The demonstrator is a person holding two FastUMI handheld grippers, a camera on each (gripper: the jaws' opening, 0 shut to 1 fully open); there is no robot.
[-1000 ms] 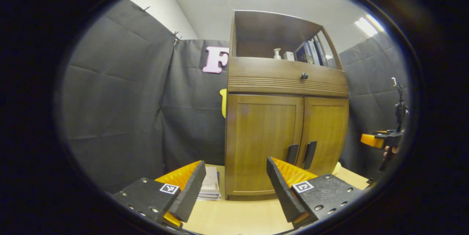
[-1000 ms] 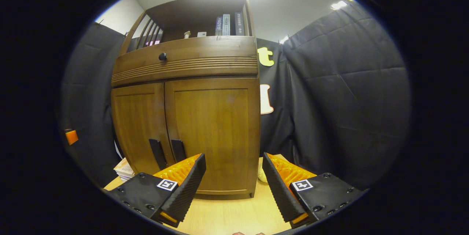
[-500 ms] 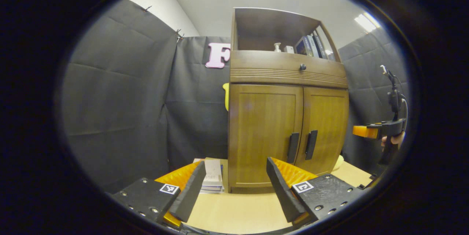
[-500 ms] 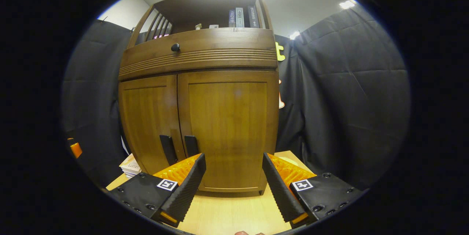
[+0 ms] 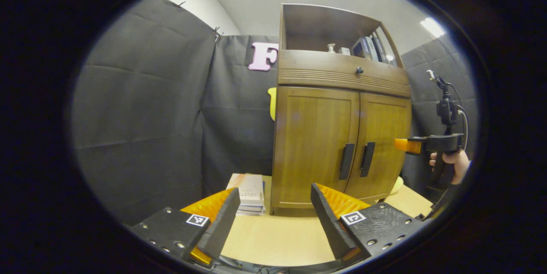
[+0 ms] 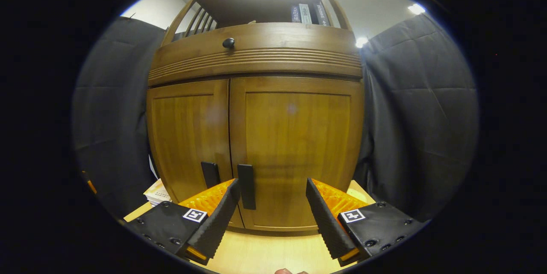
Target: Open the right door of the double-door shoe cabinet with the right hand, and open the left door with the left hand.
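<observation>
Right gripper view: handle (image 6: 247,187) apparently beside left fingers (image 6: 216,221).

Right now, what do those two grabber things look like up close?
Each gripper, left and right, has two wedge-shaped ribbed fingers on black bolted plates carrying small square black-and-white tags. In the left gripper view, the right gripper's black handle has a cable above it.

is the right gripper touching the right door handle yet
Apart. In the left gripper view, the right gripper hangs in the air out in front of the cabinet, with bare door panel showing between its tip and the right door handle. Its fingers are spread.
</observation>
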